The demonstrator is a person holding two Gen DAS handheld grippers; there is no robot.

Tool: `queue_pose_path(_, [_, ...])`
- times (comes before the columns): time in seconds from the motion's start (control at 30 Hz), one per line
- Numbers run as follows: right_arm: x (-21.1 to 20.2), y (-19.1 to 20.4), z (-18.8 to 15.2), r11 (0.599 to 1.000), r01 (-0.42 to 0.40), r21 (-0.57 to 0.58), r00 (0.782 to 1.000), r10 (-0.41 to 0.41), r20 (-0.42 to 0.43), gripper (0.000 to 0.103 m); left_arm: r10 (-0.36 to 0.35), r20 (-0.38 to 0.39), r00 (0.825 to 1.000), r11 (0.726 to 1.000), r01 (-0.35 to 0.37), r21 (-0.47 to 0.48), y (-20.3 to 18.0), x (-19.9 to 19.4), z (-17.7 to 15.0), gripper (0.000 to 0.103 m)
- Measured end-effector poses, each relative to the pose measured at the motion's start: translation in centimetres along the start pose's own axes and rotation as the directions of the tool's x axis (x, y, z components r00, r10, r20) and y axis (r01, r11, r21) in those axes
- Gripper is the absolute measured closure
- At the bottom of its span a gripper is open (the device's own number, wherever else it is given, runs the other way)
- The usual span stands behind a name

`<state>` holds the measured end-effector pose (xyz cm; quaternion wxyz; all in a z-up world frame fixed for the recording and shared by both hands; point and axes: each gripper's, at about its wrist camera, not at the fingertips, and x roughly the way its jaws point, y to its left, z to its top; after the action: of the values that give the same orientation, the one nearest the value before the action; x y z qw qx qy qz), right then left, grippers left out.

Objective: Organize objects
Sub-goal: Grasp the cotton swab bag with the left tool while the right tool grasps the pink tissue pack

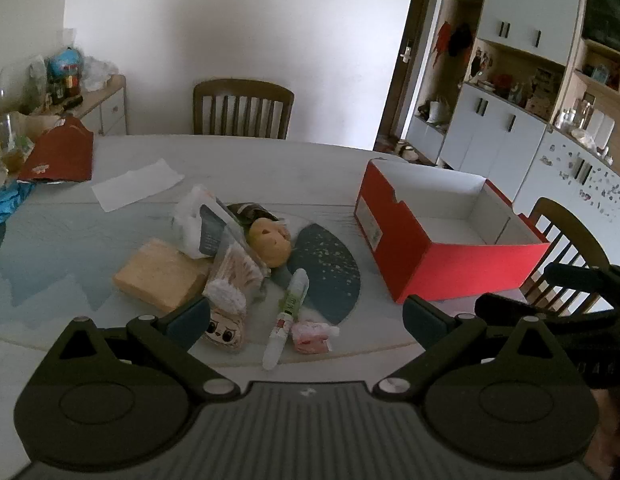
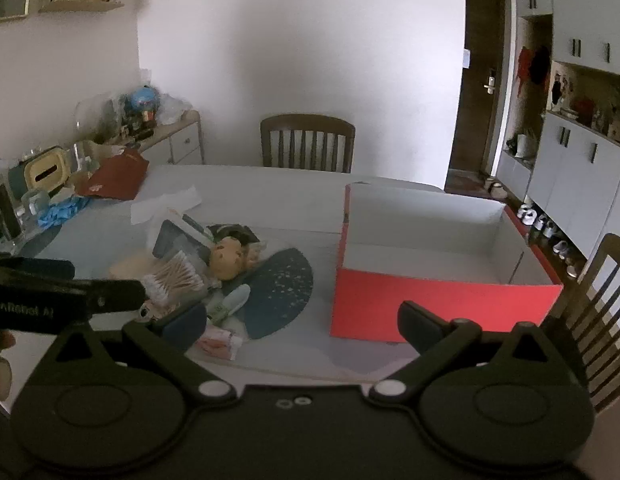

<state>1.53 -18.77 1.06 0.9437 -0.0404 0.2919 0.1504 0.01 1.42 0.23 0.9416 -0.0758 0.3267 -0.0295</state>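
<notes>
A pile of small items lies on the table: a yellow sponge (image 1: 162, 274), a bag of cotton swabs (image 1: 236, 270), a tan round toy (image 1: 270, 240), a white tube (image 1: 288, 312), a pink packet (image 1: 312, 336) and a small doll face (image 1: 224, 332). An open red box (image 1: 442, 240) with a white inside stands to the right. My left gripper (image 1: 306, 320) is open, hovering just short of the tube and packet. My right gripper (image 2: 304, 324) is open, between the pile (image 2: 214, 268) and the red box (image 2: 430, 280).
A white paper sheet (image 1: 136, 188), a dark red pouch (image 1: 60, 152) and blue gloves (image 1: 6, 200) lie at the table's far left. Chairs stand behind the table (image 1: 242, 108) and at its right (image 1: 566, 248). Cabinets and shelves (image 1: 510, 120) line the right wall.
</notes>
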Motion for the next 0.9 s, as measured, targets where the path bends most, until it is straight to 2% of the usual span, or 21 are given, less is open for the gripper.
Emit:
queue_pose_path(0.13, [1.4,0.8,0.1,1.000,-0.014,-0.020,1.000,0.014,-0.026,0.001,0.013,-0.004,1.000,0.999,-0.013,0.036,0.9,1.1,0.2,0.000])
queue_pose_path(0.3, [3.6,1.9,0.1,0.999,-0.026,-0.030,0.997,0.023,-0.076,0.002,0.026,-0.044,0.999,0.997,-0.023,0.068,2.9,3.2,-0.1,0.000])
queue_pose_path(0.57, [7.8,3.9,-0.6,0.997,-0.008,-0.072,0.987,-0.004,-0.158,0.004,0.049,-0.125,0.991,0.992,-0.034,0.122,5.3,7.1,-1.3,0.001])
queue_pose_path(0.9, [12.1,5.8,-1.6,0.993,-0.017,-0.119,0.972,-0.011,-0.235,0.012,0.030,-0.132,0.991,0.986,-0.008,0.166,6.2,10.1,0.6,0.006])
